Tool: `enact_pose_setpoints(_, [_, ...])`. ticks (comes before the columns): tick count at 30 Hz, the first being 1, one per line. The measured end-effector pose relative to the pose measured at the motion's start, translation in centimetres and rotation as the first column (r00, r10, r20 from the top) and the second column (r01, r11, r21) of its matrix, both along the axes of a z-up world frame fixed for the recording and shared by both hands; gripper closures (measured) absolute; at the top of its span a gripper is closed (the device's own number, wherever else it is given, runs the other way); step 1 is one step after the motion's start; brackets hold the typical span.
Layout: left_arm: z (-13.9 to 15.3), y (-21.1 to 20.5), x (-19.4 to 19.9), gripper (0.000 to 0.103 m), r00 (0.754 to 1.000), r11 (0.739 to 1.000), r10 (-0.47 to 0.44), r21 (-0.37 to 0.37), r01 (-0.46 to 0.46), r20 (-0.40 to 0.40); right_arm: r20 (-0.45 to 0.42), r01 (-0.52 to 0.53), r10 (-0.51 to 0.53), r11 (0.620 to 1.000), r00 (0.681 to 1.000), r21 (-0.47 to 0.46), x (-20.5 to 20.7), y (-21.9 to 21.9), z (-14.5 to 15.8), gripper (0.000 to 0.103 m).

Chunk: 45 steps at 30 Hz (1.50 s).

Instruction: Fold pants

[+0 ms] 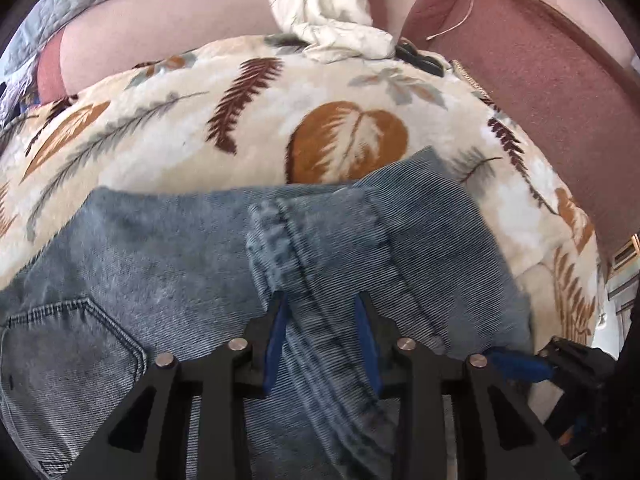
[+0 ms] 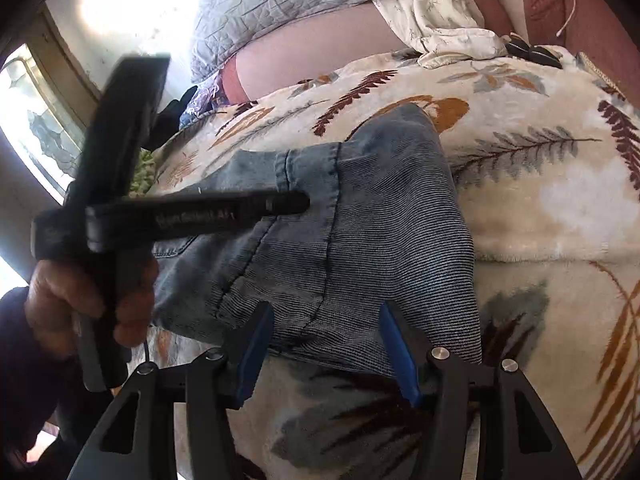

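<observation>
Lying on a leaf-print blanket [image 1: 200, 128], the jeans [image 1: 168, 248] are partly folded, one hemmed leg end across the seat; left claw [image 1: 322, 312] fingers apart, straddling a denim fold, not pinching; right claw [image 2: 326, 320] fingers apart at the jeans' near edge; left hand [image 2: 80, 300] grips its tool handle beside the denim.

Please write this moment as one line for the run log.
stage: fold in progress | jeans on leaf blanket | left gripper: open, astride folded denim | right gripper: open, at jeans edge
</observation>
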<state>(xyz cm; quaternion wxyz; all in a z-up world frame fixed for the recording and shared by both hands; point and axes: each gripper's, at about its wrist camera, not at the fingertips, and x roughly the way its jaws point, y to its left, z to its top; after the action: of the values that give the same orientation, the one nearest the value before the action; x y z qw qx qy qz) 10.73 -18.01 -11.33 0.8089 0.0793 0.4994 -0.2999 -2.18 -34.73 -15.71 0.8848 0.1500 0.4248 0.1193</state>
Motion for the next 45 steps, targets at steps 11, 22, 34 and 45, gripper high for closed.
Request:
enact_pose_setpoints(11, [3.3,7.1,-2.8,0.027,0.976,0.977,0.195,-0.102,-0.186,0.097,0.105,0.063,-0.071,0.995,0.992,0.07,-1.8,-0.7,2.9,0.041])
enact_pose_setpoints(22, [6.6,15.5,-7.4,0.024,0.868,0.926,0.367,-0.049,-0.373,0.335,0.186,0.076,-0.082,0.996,0.979,0.037,-1.0,3.1,5.4,0.034])
enact_pose_setpoints(34, [7.7,19.7,-9.8,0.023,0.804,0.905,0.381,-0.004,-0.426,0.456,0.169,0.005,0.002,0.999,0.986,-0.042,0.5,8.6,5.1,0.033])
enact_pose_setpoints(45, [6.7,22.1,-9.9,0.023,0.797,0.889,0.42,-0.022,-0.457,0.434,0.157,-0.01,0.027,0.994,0.987,-0.111,0.9,10.4,4.1,0.033])
